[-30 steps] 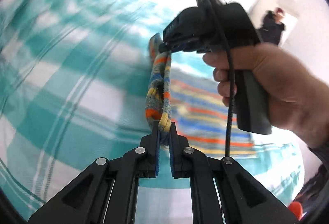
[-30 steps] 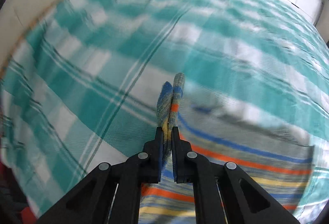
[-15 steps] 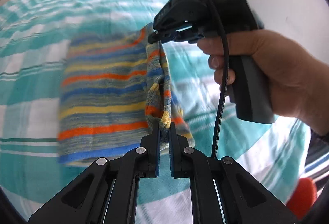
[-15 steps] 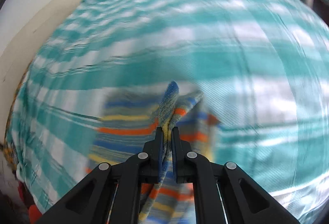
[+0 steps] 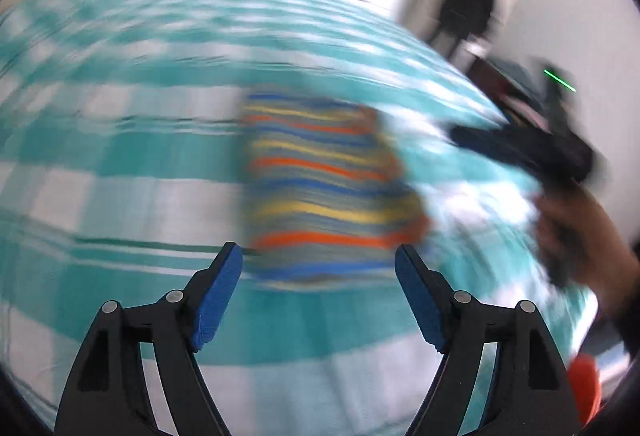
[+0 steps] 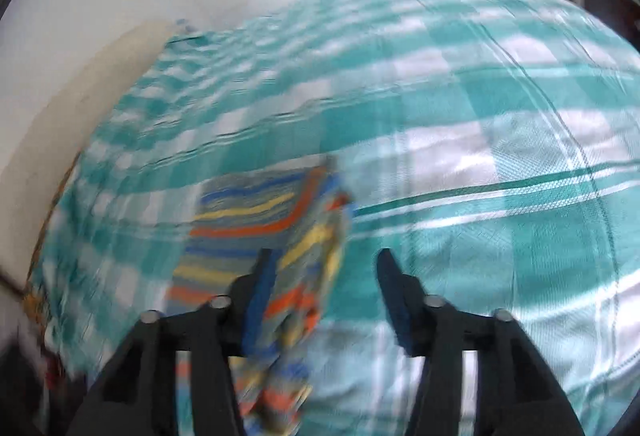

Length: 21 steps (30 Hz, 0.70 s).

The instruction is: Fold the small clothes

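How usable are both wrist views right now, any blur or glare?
Left wrist: heavy motion blur smears the striped garment and right gripper; the wall above is blown out white. Right wrist: garment and left side blurred, checked bedspread sharper at right. Both show fisheye curvature.

So the surface is a bed covered in a teal-and-white checked woven sheet (image 5: 120,164), with thin dark green lines running across it. Lying right on it is a small knitted garment in blue, orange, yellow and grey stripes (image 5: 320,192), folded over on itself. In the right wrist view the garment (image 6: 256,236) sits around 8 o'clock from centre, pretty blurry.
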Each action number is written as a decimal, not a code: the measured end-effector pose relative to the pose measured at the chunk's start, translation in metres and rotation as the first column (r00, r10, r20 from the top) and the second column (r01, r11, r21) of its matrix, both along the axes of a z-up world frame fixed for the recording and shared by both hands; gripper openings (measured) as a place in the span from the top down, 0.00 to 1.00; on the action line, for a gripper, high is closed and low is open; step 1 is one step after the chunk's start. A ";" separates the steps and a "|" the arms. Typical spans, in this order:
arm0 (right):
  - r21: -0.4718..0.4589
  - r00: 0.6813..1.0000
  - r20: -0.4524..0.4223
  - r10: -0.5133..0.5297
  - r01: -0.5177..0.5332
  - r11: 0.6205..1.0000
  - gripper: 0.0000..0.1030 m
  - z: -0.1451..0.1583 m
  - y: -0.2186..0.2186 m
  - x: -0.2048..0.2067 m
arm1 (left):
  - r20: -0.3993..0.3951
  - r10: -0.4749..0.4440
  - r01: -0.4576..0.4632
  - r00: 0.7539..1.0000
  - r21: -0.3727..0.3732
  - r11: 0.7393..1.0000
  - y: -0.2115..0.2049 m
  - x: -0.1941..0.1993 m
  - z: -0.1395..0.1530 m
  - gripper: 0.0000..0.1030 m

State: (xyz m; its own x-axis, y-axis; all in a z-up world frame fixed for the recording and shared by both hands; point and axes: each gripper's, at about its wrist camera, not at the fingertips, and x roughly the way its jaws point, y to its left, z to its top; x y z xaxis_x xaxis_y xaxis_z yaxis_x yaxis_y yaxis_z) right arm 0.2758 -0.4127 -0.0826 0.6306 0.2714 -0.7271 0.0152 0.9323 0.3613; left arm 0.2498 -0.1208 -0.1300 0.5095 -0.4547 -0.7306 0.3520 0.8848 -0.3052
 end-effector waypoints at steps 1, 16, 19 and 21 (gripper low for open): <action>0.023 0.998 -0.010 0.063 -0.062 0.998 0.62 0.001 0.017 -0.008 | -0.041 0.053 -0.053 0.998 0.003 0.999 0.009 0.014 -0.007 0.24; 0.146 0.962 -0.273 0.005 0.037 0.989 0.94 -0.086 0.033 -0.067 | -0.187 -0.086 0.115 0.979 0.151 0.982 -0.007 0.030 -0.068 0.89; 0.202 0.963 -0.270 0.017 0.040 0.979 0.90 -0.098 0.024 -0.072 | -0.156 -0.099 0.134 0.983 0.233 0.963 -0.009 0.027 -0.060 0.73; 0.153 0.969 -0.249 -0.008 0.048 0.987 0.66 -0.078 0.017 -0.077 | -0.104 -0.073 0.096 0.992 0.238 0.966 0.004 0.018 -0.039 0.49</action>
